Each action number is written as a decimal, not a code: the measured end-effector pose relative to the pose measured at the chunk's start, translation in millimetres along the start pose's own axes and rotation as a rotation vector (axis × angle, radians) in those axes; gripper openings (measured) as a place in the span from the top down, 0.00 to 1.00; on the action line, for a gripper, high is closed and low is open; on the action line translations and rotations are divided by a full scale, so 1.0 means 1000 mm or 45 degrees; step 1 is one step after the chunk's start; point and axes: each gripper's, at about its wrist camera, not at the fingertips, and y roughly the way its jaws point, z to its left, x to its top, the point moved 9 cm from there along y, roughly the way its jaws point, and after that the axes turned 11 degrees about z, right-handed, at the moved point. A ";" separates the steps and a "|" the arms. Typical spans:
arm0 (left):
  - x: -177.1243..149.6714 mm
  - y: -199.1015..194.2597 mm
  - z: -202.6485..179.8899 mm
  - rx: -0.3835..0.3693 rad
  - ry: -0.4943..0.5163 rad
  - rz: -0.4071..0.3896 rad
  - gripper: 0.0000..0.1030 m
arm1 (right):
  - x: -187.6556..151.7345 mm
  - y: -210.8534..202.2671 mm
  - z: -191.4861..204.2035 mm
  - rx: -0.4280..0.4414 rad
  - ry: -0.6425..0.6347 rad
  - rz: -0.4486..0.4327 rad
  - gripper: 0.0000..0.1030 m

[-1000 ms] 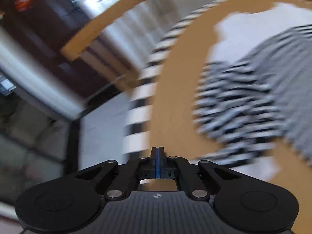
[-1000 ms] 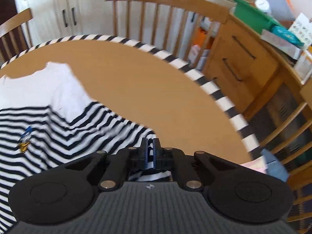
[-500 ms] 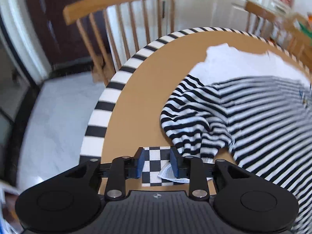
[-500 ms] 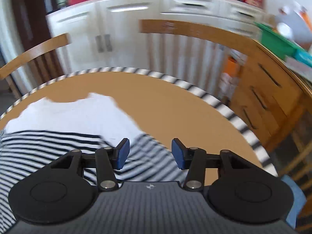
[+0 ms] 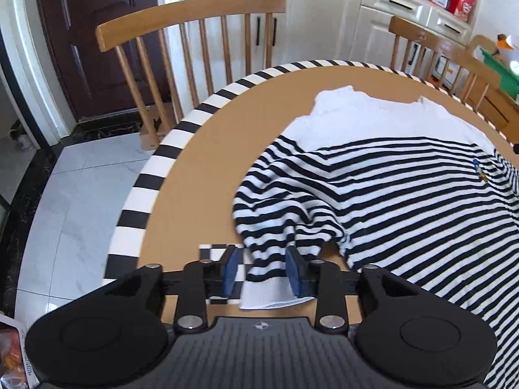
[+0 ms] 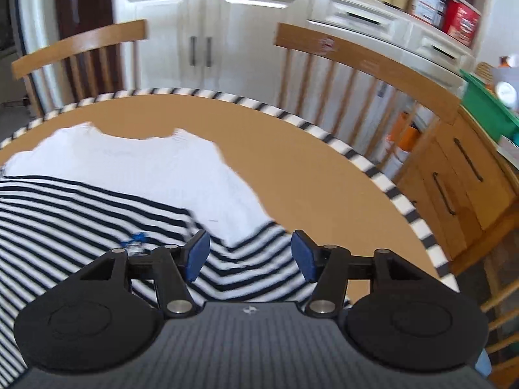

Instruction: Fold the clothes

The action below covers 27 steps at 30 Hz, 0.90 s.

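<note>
From my remote station I can read no word, number or brand in either wrist view. The red boxes on the shelf carry print too small to make out, the boxes in the right view are blurred, and the packet at the lower left edge shows only illegible specks. The striped shirt bears a small cartoon emblem, no lettering.

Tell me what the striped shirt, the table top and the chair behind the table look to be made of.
Striped shirt: soft knit fabric, probably cotton jersey; it drapes and bunches in rounded folds. Table top: matte tan surface, possibly a mat or board; no grain visible, striped edge band. Chair: light varnished wood; grain and turned spindles show.
</note>
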 end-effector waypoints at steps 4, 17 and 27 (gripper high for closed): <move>0.002 0.010 -0.001 0.040 0.016 -0.012 0.57 | -0.008 0.010 -0.017 -0.027 0.053 0.041 0.43; 0.033 0.019 0.064 0.498 0.165 0.027 0.96 | -0.013 0.017 -0.052 -0.102 0.136 0.036 0.43; 0.096 -0.031 0.034 0.514 0.296 -0.238 0.27 | 0.045 0.016 -0.021 0.205 0.000 -0.088 0.36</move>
